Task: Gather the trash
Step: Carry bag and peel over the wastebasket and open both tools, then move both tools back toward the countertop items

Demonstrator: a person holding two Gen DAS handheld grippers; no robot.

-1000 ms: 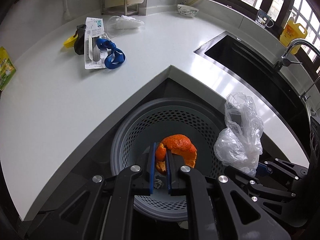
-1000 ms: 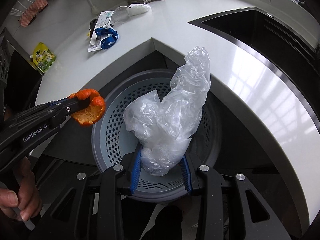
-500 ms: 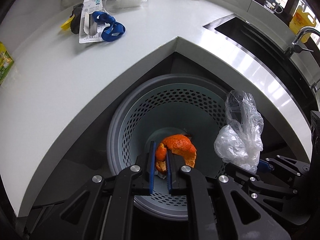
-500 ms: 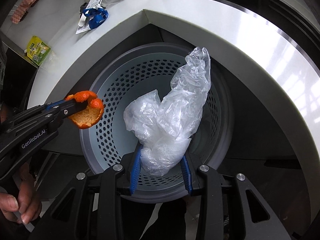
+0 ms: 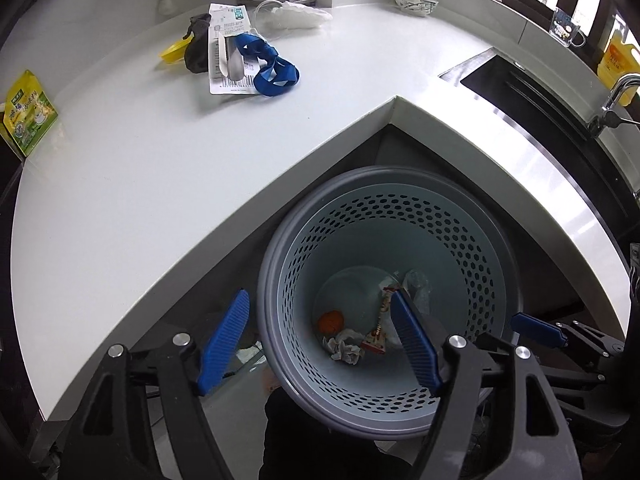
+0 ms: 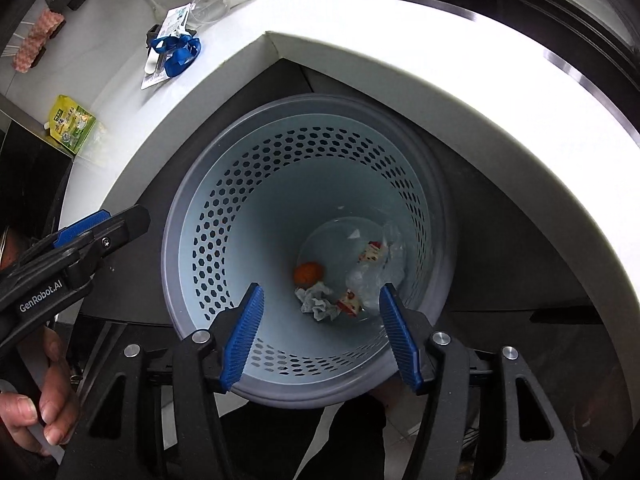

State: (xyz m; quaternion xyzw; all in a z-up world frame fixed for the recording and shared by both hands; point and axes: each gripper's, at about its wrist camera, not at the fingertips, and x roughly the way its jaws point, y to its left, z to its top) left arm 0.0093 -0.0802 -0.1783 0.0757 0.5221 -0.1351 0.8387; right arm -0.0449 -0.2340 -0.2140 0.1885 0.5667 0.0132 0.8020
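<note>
A grey perforated waste basket stands on the floor below the counter's inner corner. At its bottom lie the orange peel, the clear plastic bag, a crumpled tissue and red-and-white wrappers. My left gripper hangs above the basket's near left rim, its jaws opening with nothing between them. Over the near rim, my right gripper also has its jaws opening and holds nothing. A hand grips the left tool.
On the white counter lie a blue strap on a packaged card, a yellow and black item, a green packet and a clear bag. A sink with a tap is at the right.
Both grippers opened. The orange peel dropped from the left one and the plastic bag from the right one; both now lie at the basket's bottom.
</note>
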